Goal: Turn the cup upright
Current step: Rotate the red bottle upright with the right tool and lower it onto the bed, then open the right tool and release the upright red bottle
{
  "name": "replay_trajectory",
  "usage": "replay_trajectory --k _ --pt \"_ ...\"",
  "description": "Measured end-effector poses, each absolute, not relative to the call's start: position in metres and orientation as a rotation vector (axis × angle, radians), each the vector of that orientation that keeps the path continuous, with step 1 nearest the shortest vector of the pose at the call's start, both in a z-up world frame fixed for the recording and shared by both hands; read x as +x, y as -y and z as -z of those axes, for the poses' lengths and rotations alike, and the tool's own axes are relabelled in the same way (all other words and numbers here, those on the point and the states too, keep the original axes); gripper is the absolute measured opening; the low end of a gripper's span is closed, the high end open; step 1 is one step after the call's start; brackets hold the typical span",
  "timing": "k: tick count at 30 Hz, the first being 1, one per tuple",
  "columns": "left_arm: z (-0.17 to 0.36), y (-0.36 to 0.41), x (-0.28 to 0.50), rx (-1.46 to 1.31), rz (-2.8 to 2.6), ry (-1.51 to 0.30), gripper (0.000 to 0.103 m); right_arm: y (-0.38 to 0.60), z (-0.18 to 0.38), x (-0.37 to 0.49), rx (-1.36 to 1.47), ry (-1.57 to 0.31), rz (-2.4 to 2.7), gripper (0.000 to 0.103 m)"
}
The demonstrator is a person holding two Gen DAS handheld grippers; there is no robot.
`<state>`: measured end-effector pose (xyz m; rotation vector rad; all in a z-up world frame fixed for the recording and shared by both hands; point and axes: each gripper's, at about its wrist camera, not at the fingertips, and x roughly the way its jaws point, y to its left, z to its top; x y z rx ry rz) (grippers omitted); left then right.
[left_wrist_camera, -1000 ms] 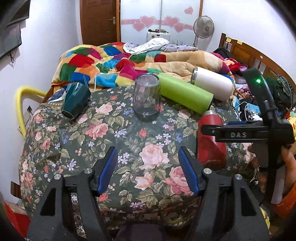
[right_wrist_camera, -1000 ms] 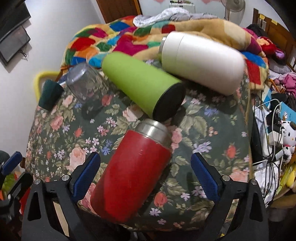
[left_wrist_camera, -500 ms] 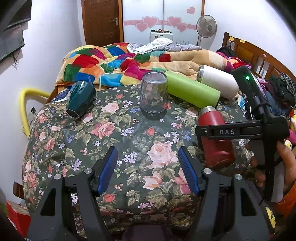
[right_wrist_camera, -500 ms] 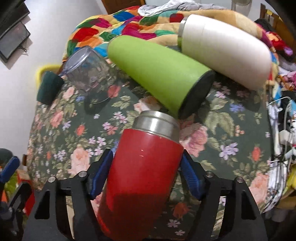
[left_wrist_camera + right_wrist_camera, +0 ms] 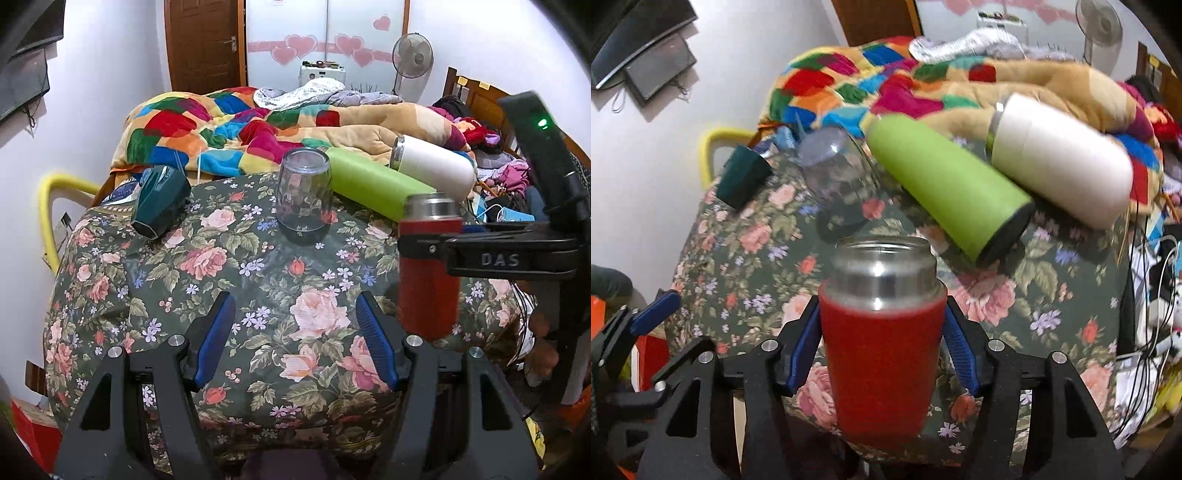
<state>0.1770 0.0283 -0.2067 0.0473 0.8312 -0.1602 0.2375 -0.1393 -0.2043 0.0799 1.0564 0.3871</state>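
Observation:
My right gripper [image 5: 882,343] is shut on a red cup [image 5: 881,354] with a steel rim and holds it upright, mouth up, over the floral table's near right part. In the left wrist view the red cup [image 5: 428,273] stands vertical in that gripper [image 5: 430,242], its base just above the cloth. My left gripper [image 5: 295,336] is open and empty above the table's front edge. A clear glass [image 5: 304,197] stands upside down in the middle. A green cup [image 5: 373,184], a white cup [image 5: 434,166] and a dark teal cup [image 5: 159,203] lie on their sides.
The floral tablecloth [image 5: 229,280] covers a round-edged table that drops off at the front and sides. A bed with a patchwork blanket [image 5: 236,129] lies behind it. A yellow chair frame [image 5: 51,199] stands at left. Cables and clutter [image 5: 1152,280] sit to the right.
My right gripper closed on the red cup, which lay tilted on the table, and turned it upright with the mouth up. The left gripper drew back slightly and stayed open.

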Motion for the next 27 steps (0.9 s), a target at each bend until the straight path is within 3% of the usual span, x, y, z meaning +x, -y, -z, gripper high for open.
replay_trajectory --k 11,27 --pt "0.201 -0.025 0.183 0.023 0.182 -0.833 0.072 0.120 0.176 0.241 -0.015 -0.941 -0.395 0.059" --pt "0.214 -0.039 0.183 0.011 0.144 -0.875 0.073 0.097 0.193 0.231 -0.144 -0.954 -0.388 0.061"
